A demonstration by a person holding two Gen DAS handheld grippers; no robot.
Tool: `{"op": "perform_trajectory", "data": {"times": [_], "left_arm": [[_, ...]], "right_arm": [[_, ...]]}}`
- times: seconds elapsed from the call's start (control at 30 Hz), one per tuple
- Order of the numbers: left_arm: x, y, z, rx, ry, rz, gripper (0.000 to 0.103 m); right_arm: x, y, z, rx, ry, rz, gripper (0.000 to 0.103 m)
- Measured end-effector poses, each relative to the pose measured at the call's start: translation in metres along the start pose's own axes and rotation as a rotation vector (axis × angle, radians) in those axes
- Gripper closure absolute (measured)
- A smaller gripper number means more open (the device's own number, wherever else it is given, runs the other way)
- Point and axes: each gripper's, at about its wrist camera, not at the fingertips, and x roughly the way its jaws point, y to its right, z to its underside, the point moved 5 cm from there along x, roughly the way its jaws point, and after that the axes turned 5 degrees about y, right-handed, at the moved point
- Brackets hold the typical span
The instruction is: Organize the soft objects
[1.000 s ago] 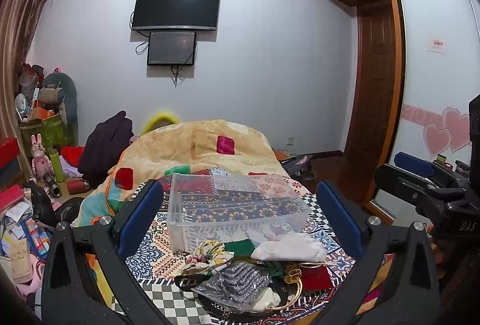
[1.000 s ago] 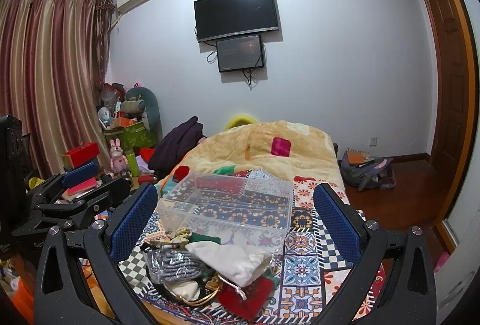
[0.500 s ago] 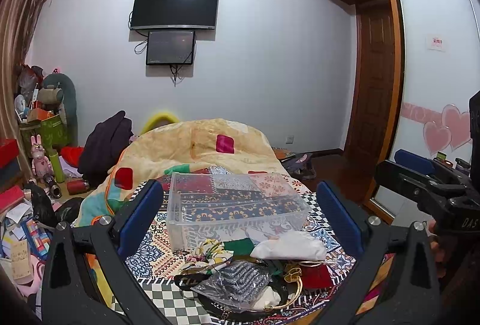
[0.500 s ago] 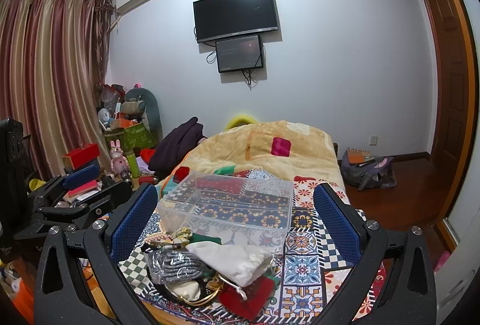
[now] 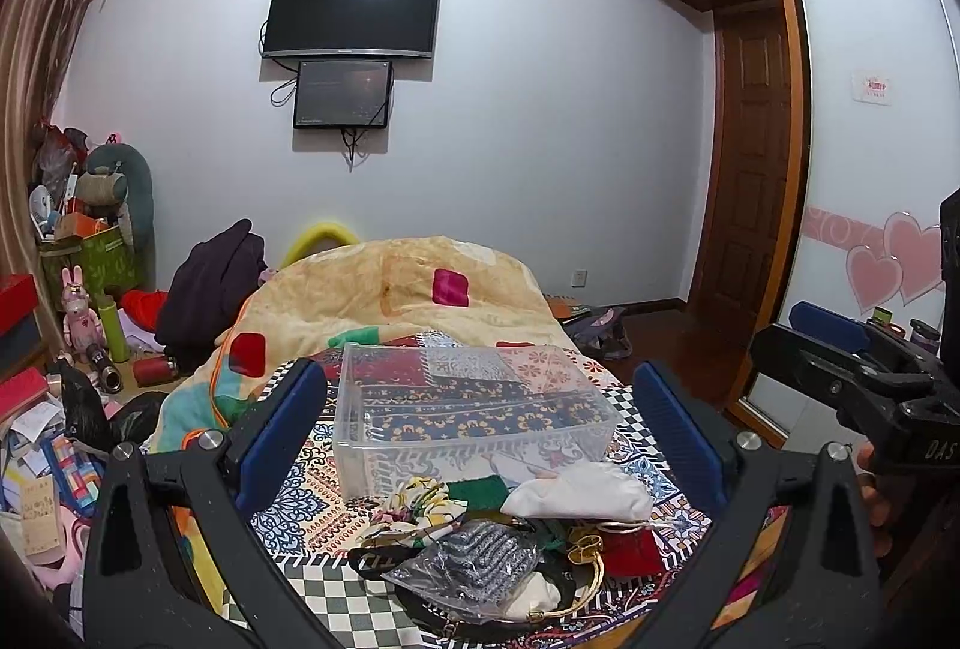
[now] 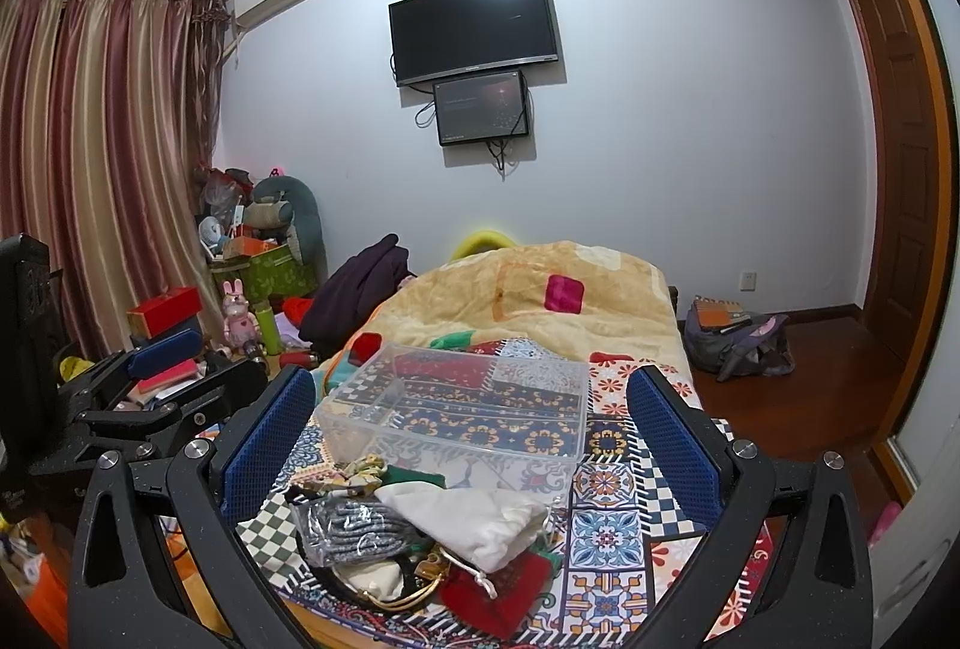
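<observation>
You held both tongs wide apart and empty above the near edge of the patterned surface: the left tongs and the right tongs. The pile of soft objects lay between the pads, with a white drawstring pouch on top, a bagged grey knit to its left and a red pouch nearest. Just beyond stood the clear plastic bin, touching the pile's far side. A yellow quilt covered the bed behind.
</observation>
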Motion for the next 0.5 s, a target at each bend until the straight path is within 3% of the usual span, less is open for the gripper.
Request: {"op": "perform_trajectory", "data": {"times": [0.5], "left_arm": [[-0.0003,-0.0012,0.0001,-0.007,-0.003,0.002,0.0]], "right_arm": [[-0.0009,-0.0021,0.0004,0.002,0.002,-0.004,0.0]]}}
